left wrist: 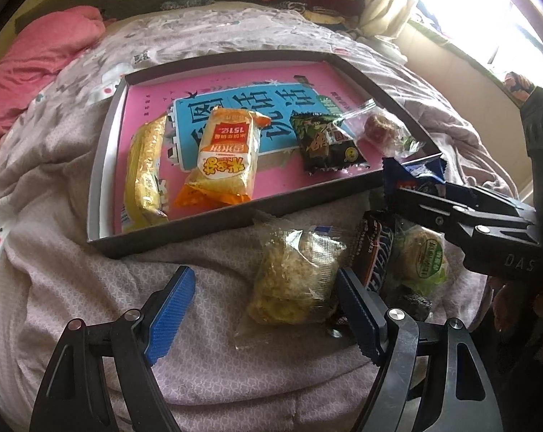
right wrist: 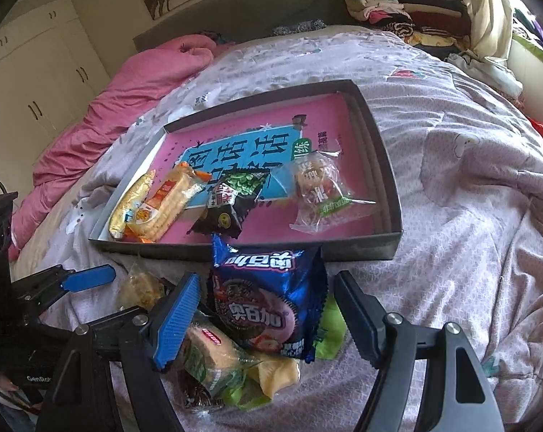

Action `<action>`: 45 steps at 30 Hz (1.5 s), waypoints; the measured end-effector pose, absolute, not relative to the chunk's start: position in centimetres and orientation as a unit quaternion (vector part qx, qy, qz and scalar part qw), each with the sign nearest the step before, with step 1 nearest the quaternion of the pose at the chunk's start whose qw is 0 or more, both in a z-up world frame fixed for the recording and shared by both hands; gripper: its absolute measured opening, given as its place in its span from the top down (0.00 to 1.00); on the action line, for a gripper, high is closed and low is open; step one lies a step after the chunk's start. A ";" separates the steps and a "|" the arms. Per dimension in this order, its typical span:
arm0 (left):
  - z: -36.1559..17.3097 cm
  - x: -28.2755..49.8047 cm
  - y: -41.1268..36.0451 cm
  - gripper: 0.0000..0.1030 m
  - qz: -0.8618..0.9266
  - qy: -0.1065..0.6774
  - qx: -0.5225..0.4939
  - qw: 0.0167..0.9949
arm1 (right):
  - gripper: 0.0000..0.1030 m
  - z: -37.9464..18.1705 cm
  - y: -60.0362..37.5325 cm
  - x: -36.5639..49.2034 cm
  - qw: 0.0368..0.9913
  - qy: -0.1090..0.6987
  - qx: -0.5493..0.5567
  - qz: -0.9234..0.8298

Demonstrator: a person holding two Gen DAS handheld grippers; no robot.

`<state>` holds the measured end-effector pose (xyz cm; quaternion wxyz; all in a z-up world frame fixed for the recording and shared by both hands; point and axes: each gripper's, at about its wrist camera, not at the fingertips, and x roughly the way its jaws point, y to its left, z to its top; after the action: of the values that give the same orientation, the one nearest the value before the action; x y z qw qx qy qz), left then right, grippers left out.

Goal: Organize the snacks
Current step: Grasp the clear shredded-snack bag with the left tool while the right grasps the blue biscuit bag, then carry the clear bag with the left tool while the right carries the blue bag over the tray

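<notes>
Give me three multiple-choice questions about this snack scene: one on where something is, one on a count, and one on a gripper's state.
1. Where is the gold packet?
A in the tray
B on the floor
C on a windowsill

2. How many snacks lie in the tray?
A two
B four
C seven

3. How is the right gripper?
A shut tight and empty
B open, with the blue cookie packet between its fingers
C shut on a bottle

Answers:
1. A, as it lies along the tray's left end.
2. B, as the gold, orange, dark green and clear-wrapped packets are inside.
3. B, as both pads stand clear of the packet's edges.
</notes>
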<state>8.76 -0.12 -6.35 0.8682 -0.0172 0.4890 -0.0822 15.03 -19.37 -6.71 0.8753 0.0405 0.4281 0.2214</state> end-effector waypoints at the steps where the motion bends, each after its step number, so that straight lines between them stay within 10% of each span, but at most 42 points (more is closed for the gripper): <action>1: -6.5 8.8 -0.2 0.21 -0.081 0.490 -0.015 0.868 | 0.27 -6.8 -19.3 15.1 0.875 0.428 0.040 0.221; 23: -7.7 9.0 -0.7 0.23 -0.081 0.499 -0.011 0.863 | 0.58 -6.0 -18.5 14.5 0.881 0.399 0.013 0.253; 31: -7.6 9.1 0.2 0.56 -0.100 0.496 -0.049 0.861 | 0.64 -5.2 -19.2 14.6 0.879 0.388 0.037 0.275; 45: -7.3 8.9 1.2 0.58 -0.107 0.492 -0.085 0.860 | 0.77 -5.3 -17.9 14.1 0.864 0.386 0.020 0.323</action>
<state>8.87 1.22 -7.28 0.8599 -0.0849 0.4918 -0.1075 14.13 -17.87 -5.32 0.8642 0.0204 0.3855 0.3228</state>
